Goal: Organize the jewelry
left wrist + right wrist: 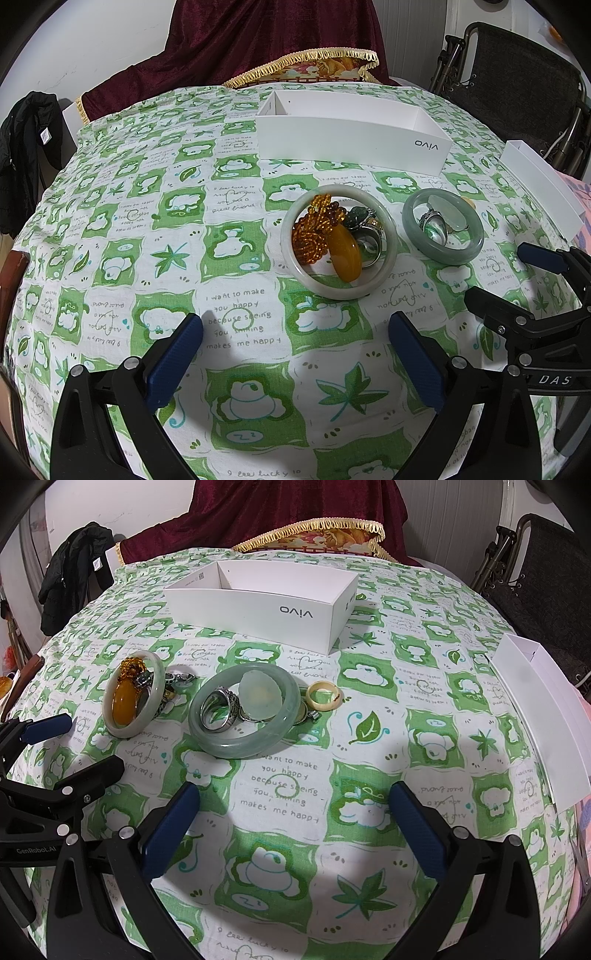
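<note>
1. The left gripper hovers over the green-and-white cloth on the counter, its jaws spread wide and holding nothing.
2. The right gripper hovers likewise, jaws spread and empty.
3. A pale bangle lies flat on the cloth, ringing an amber pendant, orange beads and several rings that overlap too much to count.
4. Just beside it, a green bangle encircles a silver ring and a translucent pale disc; more rings are half hidden under its far edge.
5. A cream ring sits alone near the green bangle.
6. The open white box stands behind the jewelry; its floor is hidden by the near wall.
7. A second white box is cut off at the frame's right.
</note>
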A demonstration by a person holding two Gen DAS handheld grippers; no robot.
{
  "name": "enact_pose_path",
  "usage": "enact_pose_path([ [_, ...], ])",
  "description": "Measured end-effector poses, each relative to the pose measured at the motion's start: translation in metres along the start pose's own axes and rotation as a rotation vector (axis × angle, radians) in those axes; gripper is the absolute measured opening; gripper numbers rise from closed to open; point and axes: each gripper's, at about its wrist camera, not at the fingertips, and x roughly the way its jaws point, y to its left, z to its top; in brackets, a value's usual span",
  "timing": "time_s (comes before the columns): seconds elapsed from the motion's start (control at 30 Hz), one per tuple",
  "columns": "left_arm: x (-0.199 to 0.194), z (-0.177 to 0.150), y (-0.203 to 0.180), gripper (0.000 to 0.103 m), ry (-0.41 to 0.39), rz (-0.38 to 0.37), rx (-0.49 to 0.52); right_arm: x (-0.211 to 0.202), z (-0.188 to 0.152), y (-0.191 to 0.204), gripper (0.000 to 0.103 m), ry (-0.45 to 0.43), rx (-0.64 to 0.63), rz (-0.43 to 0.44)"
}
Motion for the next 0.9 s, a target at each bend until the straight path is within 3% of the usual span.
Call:
enact_pose_path([
  [0.3,0.0,0.003,0.0,0.1,0.001,-0.006,0.006,0.001,0.001,0.0,0.099,0.001,-0.004,0.004],
  [0.5,0.013,0.027,0.006,0.1,0.001,-0.036,0.023,0.009,0.019,-0.001,0.099,-0.019,-0.017,0.017],
  [0.77,0.022,0.041,0.003,0.099,-0.024,-0.027,0.092,0.012,0.032,0.013,0.099,-0.067,-0.14,0.008],
  [0.9,0.021,0.044,0.014,0.098,-0.045,-0.045,0.083,0.021,0.041,0.011,0.099,-0.043,-0.15,0.055],
])
